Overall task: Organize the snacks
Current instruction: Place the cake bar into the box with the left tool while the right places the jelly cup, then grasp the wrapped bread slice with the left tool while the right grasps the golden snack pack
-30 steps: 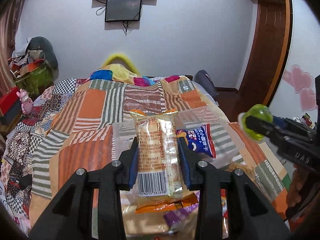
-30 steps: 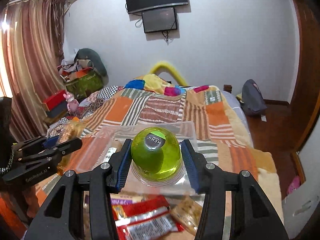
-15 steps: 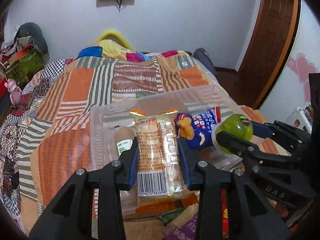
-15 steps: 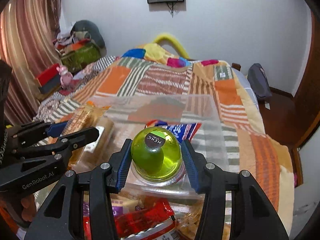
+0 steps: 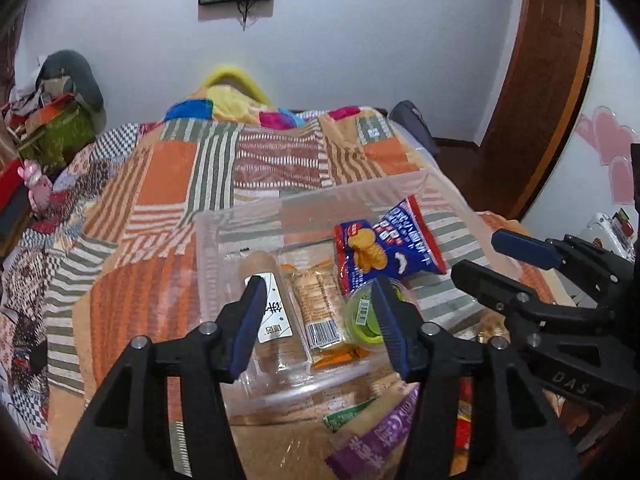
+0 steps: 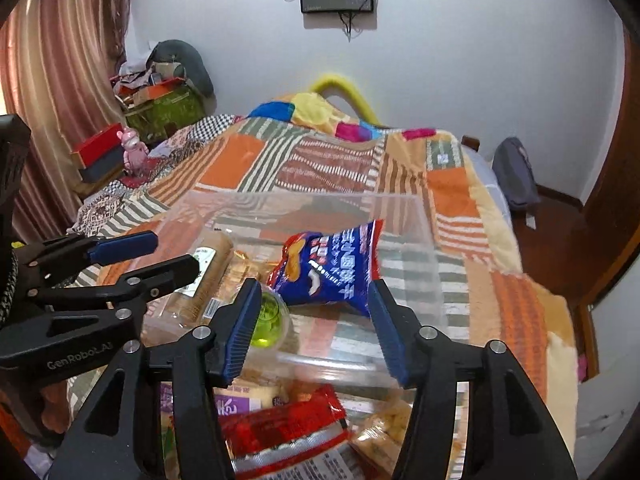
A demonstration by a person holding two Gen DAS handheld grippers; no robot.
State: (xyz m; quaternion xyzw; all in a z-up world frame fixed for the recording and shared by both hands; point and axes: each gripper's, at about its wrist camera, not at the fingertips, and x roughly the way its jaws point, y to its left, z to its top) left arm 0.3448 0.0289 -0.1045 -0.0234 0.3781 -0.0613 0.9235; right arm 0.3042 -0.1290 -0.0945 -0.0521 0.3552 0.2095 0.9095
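A clear plastic bin [image 5: 224, 248] sits on the patchwork quilt. Inside it lie a cracker roll [image 5: 272, 312], an orange-edged biscuit pack [image 5: 320, 308], a green jelly cup [image 5: 362, 318] on its side and a blue snack bag [image 5: 392, 246]. My left gripper [image 5: 318, 324] is open and empty above the bin's near side. My right gripper [image 6: 312, 326] is open and empty over the bin [image 6: 420, 224], with the jelly cup [image 6: 268, 318] by its left finger and the blue bag [image 6: 332, 268] just beyond. Each gripper shows in the other's view.
Loose snacks lie in front of the bin: a purple pack [image 5: 376, 440], a green pack [image 5: 346, 414], a red pack [image 6: 284, 424] and a biscuit bag [image 6: 384, 428]. The quilt [image 5: 168, 184] stretches to the far wall. A wooden door [image 5: 548, 80] stands at right.
My left gripper opened and dropped the biscuit pack into the bin. My right gripper opened and let the green jelly cup fall into the bin on its side.
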